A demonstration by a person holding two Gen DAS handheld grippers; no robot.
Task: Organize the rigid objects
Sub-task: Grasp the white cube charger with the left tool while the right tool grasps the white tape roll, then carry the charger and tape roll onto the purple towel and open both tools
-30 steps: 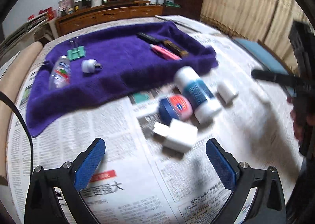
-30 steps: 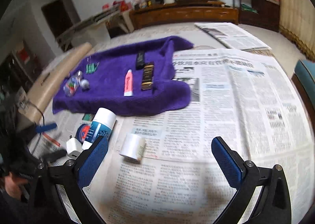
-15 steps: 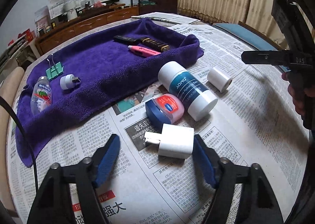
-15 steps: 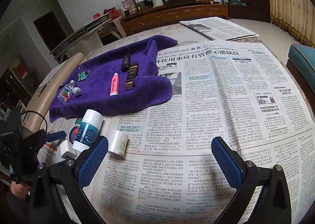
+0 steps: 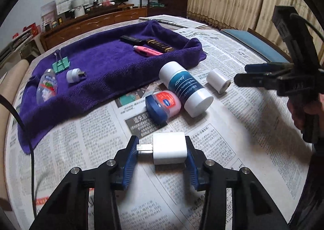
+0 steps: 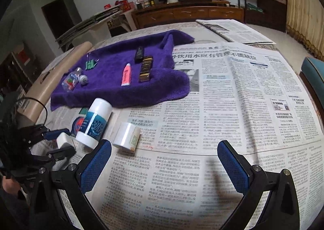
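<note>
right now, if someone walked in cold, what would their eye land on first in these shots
Probably the white charger pinched between the left gripper pads, low and centre on the newspaper. Next, the purple towel spread behind it, carrying small items, with the blue-labelled white bottle lying on its side just off the towel's near edge. The right gripper hangs open over bare newsprint.

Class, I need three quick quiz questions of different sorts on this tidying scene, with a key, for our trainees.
1. True or false: the left gripper is closed on the white charger.
2. Which lies on the purple towel? A) pink tube B) white bottle C) small white roll
3. Fill in: the right gripper is ____.

Key: 1 true; 2 A; 3 open, holding nothing.
</note>
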